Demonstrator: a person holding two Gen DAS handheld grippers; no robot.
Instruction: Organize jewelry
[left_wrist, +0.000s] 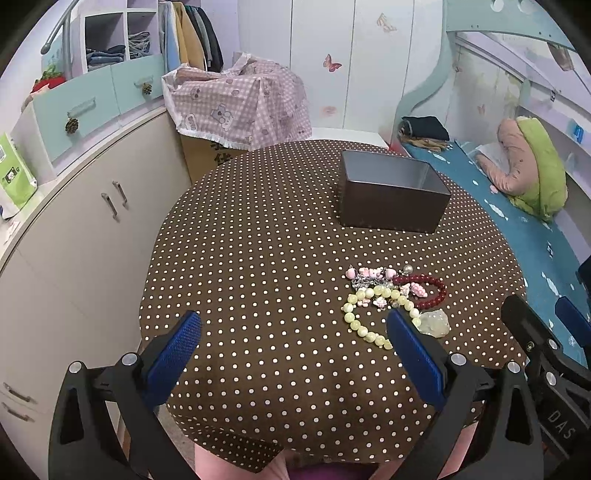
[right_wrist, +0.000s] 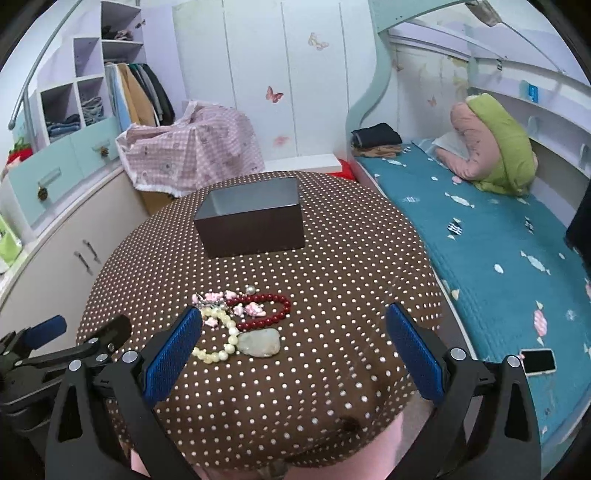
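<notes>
Only readable writing is "DAS" on the right claw (left_wrist: 546, 332) body, seen from the left wrist view. The jewelry pile (left_wrist: 395, 299) sits on the near-right part of the polka-dot bench (left_wrist: 258, 258): a pale green bead strand (left_wrist: 364, 325), a red bead bracelet (left_wrist: 428, 291) and a jade-like pendant (right_wrist: 258, 342). The open dark box (left_wrist: 391, 192) sits farther back, long axis roughly left-right. Left claw (left_wrist: 295, 332) and right claw are both spread, holding nothing. A bed with teal bedding (right_wrist: 480, 240) runs along the right.
</notes>
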